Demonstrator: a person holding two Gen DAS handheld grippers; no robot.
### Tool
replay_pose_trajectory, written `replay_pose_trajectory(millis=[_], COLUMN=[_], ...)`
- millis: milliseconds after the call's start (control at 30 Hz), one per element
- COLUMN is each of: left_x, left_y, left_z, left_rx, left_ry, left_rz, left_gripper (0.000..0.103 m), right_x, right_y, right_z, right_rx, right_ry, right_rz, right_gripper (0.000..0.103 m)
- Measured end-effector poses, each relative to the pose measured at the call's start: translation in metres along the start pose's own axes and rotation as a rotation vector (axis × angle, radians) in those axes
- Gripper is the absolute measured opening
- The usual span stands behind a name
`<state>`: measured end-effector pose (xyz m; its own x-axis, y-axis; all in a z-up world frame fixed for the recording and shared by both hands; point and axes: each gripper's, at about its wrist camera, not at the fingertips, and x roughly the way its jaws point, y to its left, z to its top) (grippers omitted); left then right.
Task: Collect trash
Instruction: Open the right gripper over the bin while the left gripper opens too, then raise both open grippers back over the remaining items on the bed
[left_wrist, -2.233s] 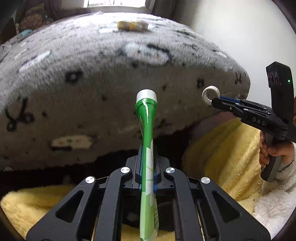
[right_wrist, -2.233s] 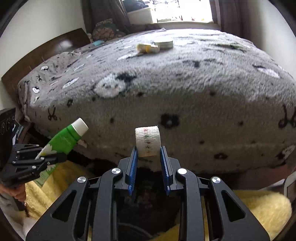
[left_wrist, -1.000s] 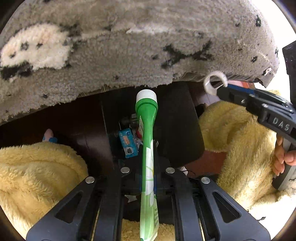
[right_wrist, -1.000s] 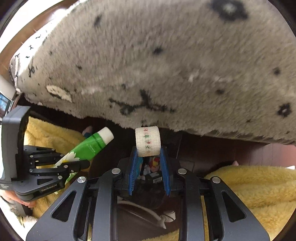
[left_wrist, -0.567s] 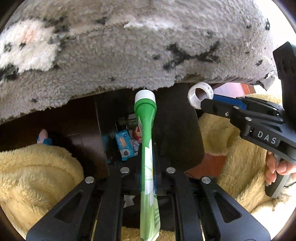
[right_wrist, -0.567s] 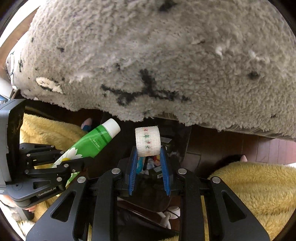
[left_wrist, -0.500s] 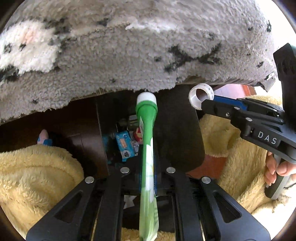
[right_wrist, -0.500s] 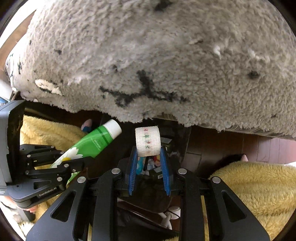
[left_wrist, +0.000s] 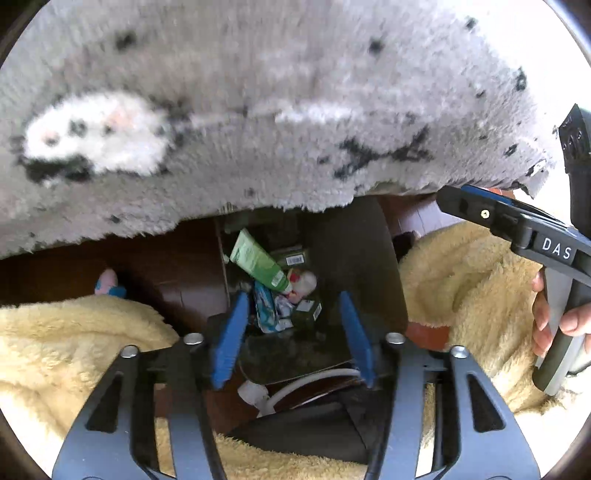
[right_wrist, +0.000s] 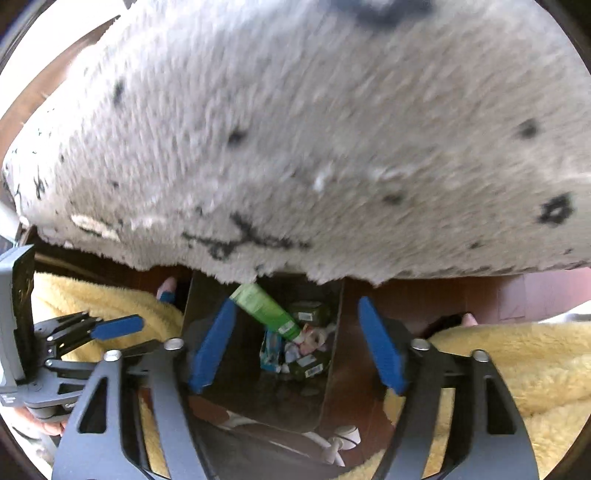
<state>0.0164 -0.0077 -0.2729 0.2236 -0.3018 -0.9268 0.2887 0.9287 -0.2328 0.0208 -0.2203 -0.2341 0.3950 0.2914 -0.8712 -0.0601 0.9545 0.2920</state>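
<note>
The white letters "DAS" are showing on the black body of the right gripper, nothing else being legible.

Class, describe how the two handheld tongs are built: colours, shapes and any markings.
Both tongs, left and right, have black frames with triangular cut-outs, silver screws and blue finger pads. The right one carries white "DAS" lettering and a grey handle. No sleeves show.

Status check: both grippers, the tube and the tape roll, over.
Left gripper open, empty. Right gripper open, empty. Green tube lying in the bin on other trash; tape roll beside its cap. Grey blanket overhangs the bin's far edge.
</note>
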Motion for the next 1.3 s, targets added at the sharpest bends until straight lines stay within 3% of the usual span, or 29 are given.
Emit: replay_pose_trajectory(millis=[67, 133, 267, 667, 867, 1100, 1300], left_x=[-0.014, -0.027, -0.057, -0.144, -0.161, -0.166, -0.157], left_y=[-0.003, -0.007, -0.020, -0.031, -0.028, -0.022, -0.014], left_z=[0.003, 0.006, 0.011, 0.057, 0.088, 0.124, 0.149], left_rx=[0.015, 0.029, 0.079, 0.138, 0.119, 0.098, 0.099], left_ry=[-0.032, -0.061, -0.115, -0.333, -0.382, -0.402, -0.400], left_rz=[0.012, 0.014, 0.006, 0.058, 0.086, 0.114, 0.148], left_gripper=[0.064, 0.072, 0.081, 0.085, 0.085, 0.085, 0.087], right_x=[-0.008, -0.019, -0.039, -0.135, -0.161, -0.172, -0.152], right_y=[-0.002, -0.005, -0.009, -0.006, -0.008, -0.010, -0.006], right_z=[0.002, 0.005, 0.012, 0.058, 0.087, 0.122, 0.159], right_rx=[0.008, 0.019, 0.030, -0.020, -0.062, -0.092, -0.084], right_ry=[-0.020, -0.048, -0.095, -0.344, -0.413, -0.435, -0.403], right_rz=[-0.003, -0.007, -0.006, -0.056, -0.109, -0.123, -0.107], right_gripper=[0.088, 0.093, 0.095, 0.099, 0.099, 0.099, 0.099])
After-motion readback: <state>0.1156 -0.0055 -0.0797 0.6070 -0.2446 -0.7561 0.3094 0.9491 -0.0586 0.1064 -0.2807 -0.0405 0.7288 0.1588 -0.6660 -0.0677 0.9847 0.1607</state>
